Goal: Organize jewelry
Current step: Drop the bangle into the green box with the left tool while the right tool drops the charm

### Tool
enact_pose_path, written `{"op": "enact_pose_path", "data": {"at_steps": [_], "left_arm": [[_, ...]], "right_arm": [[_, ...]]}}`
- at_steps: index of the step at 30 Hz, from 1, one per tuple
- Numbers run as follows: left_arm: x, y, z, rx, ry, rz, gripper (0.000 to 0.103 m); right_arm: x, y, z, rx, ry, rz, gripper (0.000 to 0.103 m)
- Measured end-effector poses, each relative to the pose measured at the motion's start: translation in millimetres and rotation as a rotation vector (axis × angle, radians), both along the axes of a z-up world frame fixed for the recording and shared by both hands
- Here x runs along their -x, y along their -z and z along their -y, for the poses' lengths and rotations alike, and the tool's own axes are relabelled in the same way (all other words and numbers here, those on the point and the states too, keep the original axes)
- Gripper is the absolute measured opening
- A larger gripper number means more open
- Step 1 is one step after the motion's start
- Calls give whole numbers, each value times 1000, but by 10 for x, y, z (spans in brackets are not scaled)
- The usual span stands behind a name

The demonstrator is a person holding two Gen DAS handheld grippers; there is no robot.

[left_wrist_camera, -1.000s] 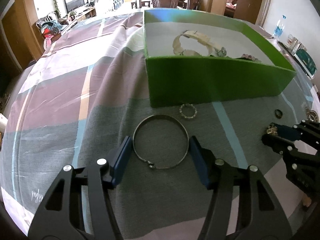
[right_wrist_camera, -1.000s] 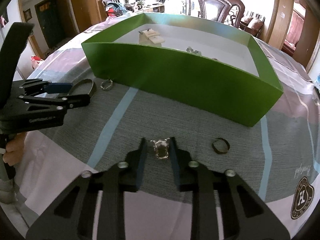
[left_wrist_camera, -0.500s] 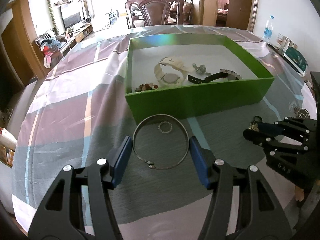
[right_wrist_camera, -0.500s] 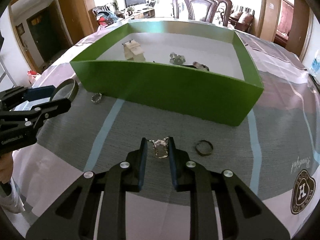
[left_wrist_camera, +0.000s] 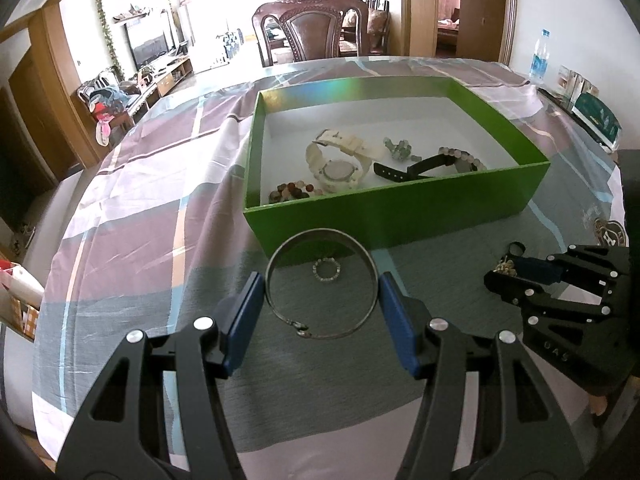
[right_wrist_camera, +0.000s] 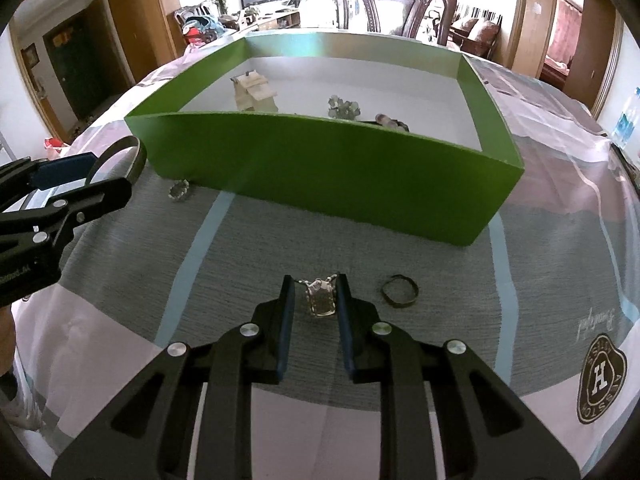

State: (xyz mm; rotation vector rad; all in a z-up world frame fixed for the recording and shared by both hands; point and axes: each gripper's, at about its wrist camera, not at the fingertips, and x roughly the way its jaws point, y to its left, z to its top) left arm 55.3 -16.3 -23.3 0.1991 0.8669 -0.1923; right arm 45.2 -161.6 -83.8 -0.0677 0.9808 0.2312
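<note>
Dining table, plaid cloth: left gripper has lifted the silver bangle clear since a second ago, pads clamped across it, short of the green box. Right gripper stays narrow on a pendant. Both ready to drop in; beaded ring and dark ring remain on the cloth.
</note>
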Motion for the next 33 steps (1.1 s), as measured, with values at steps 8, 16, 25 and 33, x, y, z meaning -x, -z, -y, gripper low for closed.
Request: {"op": "enact_pose_path", "data": {"at_steps": [8, 16, 25, 33], "left_arm": [[-36, 88, 32, -3, 5, -33, 59], [-215, -416, -42, 17, 14, 73, 59], [-1071, -381, 38, 114, -21, 8, 59], [-1354, -101, -61, 159, -83, -68, 64]], "right_arm": [[-28, -43, -13, -26, -13, -3, 21], [-166, -861, 185, -56, -2, 148, 21], [-1036, -700, 398, -48, 108, 94, 21], [-1168, -466, 505, -126, 152, 32, 44]]}}
